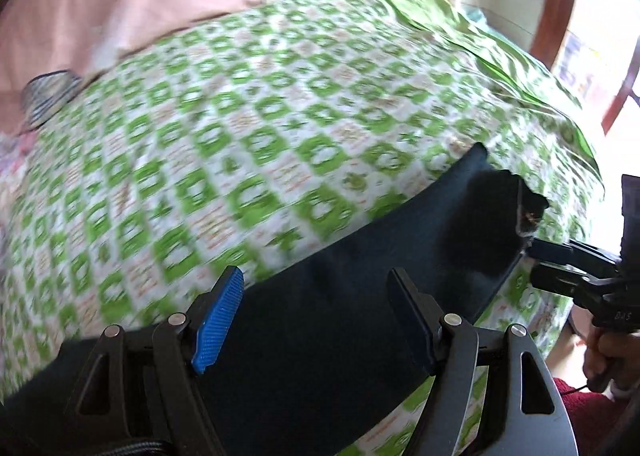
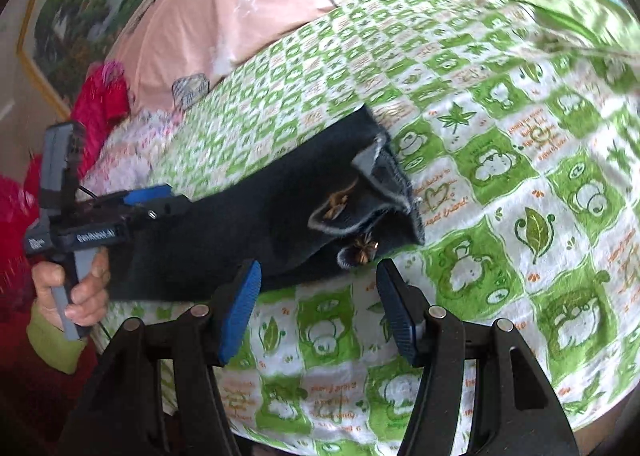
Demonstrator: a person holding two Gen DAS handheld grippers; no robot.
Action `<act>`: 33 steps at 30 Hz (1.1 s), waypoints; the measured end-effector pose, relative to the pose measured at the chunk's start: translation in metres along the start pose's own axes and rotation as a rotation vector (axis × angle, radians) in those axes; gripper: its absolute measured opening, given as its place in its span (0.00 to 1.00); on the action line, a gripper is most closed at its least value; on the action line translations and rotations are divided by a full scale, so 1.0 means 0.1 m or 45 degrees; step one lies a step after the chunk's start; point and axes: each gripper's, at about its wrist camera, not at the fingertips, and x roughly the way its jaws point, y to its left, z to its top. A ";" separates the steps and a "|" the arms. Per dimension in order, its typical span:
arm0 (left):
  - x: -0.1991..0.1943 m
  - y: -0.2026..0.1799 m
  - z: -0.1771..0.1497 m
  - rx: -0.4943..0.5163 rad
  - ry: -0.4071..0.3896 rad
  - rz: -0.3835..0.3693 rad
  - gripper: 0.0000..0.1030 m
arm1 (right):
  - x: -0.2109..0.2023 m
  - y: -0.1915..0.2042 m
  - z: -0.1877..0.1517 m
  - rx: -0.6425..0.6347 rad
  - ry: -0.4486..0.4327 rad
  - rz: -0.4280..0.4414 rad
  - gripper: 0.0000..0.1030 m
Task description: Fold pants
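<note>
Pants: a long dark strip lying on your green-checked bedspread, seemingly folded lengthwise already.
Left gripper: your fingers are spread wide over the cloth, holding nothing.
Right gripper: also released, hovering just beside the embroidered end.
Done: probably the lengthwise fold.
Left: you have yet to fold the strip end to end.

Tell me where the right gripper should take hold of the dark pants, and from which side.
Grip the frayed end of the dark pants nearest the right gripper, coming in low from the bed's near edge. That end lies just beyond the open jaws, and the flat cloth on the green bedsheet offers an edge there.
</note>
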 end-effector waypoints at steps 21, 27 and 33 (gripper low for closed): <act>0.99 -0.90 0.78 0.265 0.286 -0.389 0.56 | 0.08 -0.28 0.02 0.093 -0.082 0.073 0.11; 1.01 -1.01 0.83 0.258 0.272 -0.469 0.15 | 0.07 -0.27 0.02 0.094 -0.082 0.102 0.11; 0.60 -0.83 0.80 0.220 0.140 -0.515 0.10 | -0.02 -0.10 0.09 0.018 -0.112 0.193 0.11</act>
